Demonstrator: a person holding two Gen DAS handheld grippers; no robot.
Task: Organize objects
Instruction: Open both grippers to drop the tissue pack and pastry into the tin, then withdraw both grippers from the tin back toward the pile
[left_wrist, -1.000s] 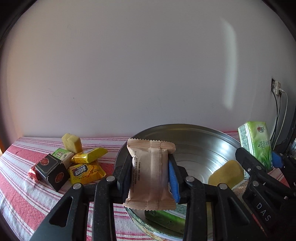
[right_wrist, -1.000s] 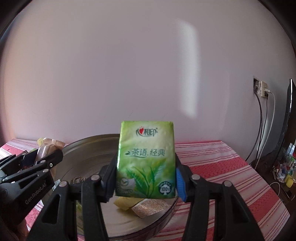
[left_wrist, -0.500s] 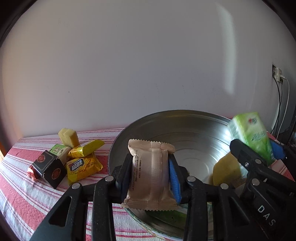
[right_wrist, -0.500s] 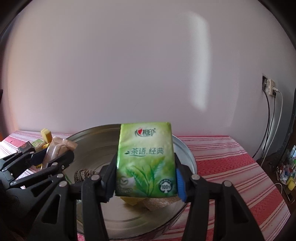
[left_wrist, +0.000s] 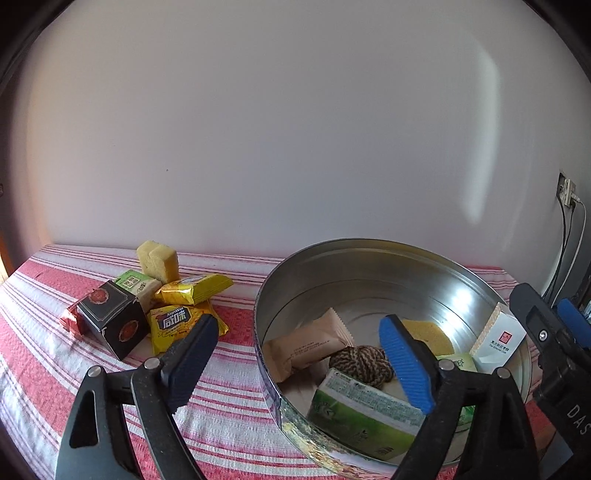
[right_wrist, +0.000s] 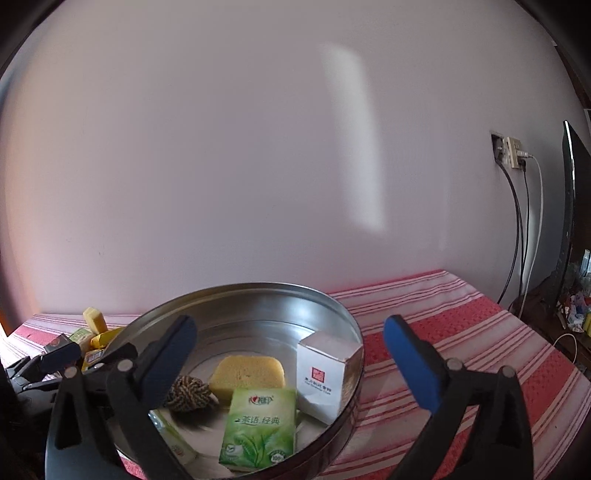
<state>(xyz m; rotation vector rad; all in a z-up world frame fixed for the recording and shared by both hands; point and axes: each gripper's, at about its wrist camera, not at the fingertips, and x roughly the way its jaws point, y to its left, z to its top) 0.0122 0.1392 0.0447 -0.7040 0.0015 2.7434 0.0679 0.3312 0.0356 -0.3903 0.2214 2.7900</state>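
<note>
The round metal tin (left_wrist: 369, 254) sits on the striped table (left_wrist: 229, 413) as the collecting place, so the beige snack packet (left_wrist: 306, 343) and green tissue pack (right_wrist: 258, 424) lie inside it while left gripper (left_wrist: 303, 365) and right gripper (right_wrist: 291, 365) are opening, nothing between their jaws.

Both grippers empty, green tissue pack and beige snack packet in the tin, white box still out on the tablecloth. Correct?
Not quite: the white box is inside the tin, against its right wall, per the right wrist view. The rest holds.
</note>
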